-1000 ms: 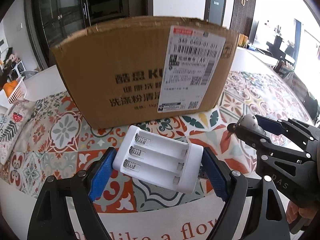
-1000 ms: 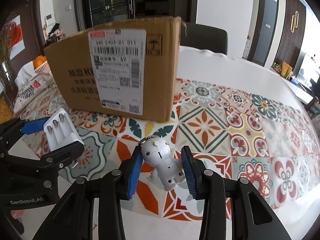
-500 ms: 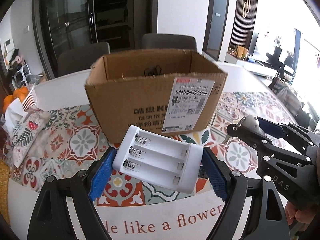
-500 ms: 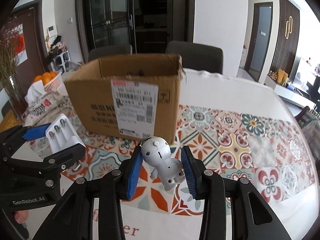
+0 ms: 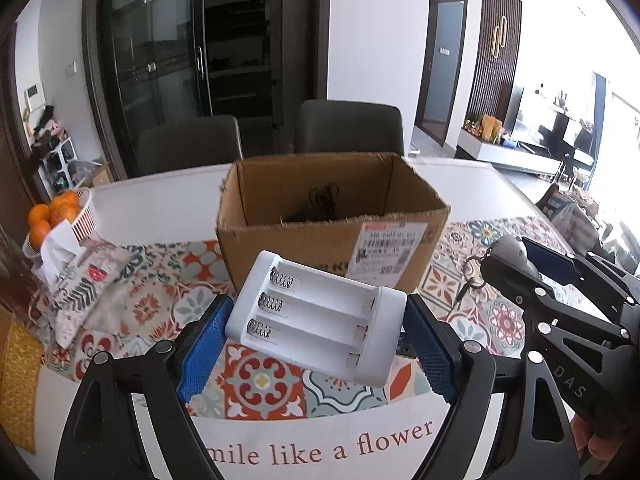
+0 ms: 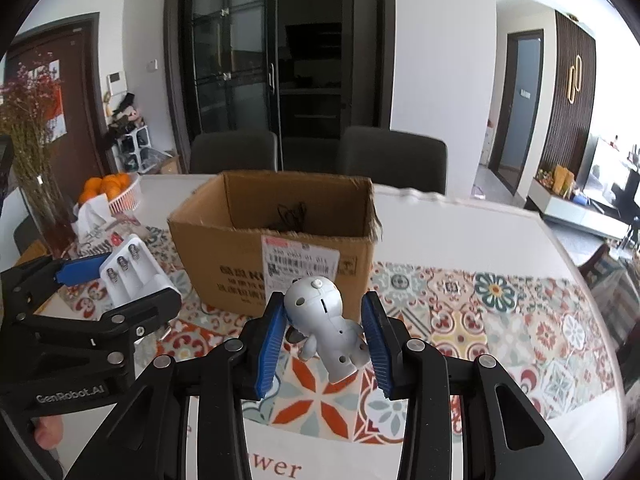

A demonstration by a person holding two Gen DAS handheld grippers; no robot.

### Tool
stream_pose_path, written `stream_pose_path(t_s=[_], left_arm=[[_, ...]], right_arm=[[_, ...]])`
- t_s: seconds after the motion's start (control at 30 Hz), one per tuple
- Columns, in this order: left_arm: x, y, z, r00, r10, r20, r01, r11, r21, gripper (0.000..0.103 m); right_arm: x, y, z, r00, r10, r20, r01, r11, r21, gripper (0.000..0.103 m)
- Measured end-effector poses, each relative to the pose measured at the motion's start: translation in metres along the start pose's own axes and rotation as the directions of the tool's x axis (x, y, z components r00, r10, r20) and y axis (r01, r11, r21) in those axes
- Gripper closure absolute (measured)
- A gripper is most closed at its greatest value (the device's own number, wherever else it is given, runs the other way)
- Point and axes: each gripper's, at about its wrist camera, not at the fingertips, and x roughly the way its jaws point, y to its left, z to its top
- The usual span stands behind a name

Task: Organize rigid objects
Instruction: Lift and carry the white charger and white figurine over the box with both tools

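My left gripper (image 5: 316, 332) is shut on a white battery charger (image 5: 316, 320) with three empty slots, held above the patterned table runner. It also shows in the right wrist view (image 6: 132, 276) at the left. My right gripper (image 6: 326, 336) is shut on a small white robot figure (image 6: 324, 320) with a key ring; it shows in the left wrist view (image 5: 510, 250) at the right. An open cardboard box (image 5: 332, 224) with a shipping label stands just beyond both grippers, also seen in the right wrist view (image 6: 276, 240). Dark cables lie inside it.
A white basket of oranges (image 5: 60, 212) and a patterned pouch (image 5: 88, 280) sit at the left of the table. A vase of dried flowers (image 6: 36, 160) stands at far left. Two dark chairs (image 5: 348, 128) stand behind the table.
Both grippers have risen and drawn back with their objects held. The box now looks smaller and lower, and its open top and inside have come into view.
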Motion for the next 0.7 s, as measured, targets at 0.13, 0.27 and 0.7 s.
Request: stream_pose_path(t_s=[0.13, 0.27, 0.7], left_arm=[[-0.005, 0.005, 0.012, 1.0, 0.004, 0.012, -0.004, 1.0, 0.002, 0.017], [-0.009, 0.009, 0.027, 1.0, 0.008, 0.018, -0.008, 1.0, 0.002, 0.017], [-0.006, 0.019, 0.082, 0.994, 0.033, 0.102, -0.036, 0.999, 0.034, 0.017]], right_arm=[[-0.008, 0.004, 0.014, 0.999, 0.001, 0.033, -0.001, 1.0, -0.013, 0.064], [-0.012, 0.008, 0.031, 0.998, 0.005, 0.064, -0.003, 1.0, -0.028, 0.064], [-0.001, 0.008, 0.083, 0.993, 0.031, 0.114, -0.028, 0.999, -0.031, 0.064]])
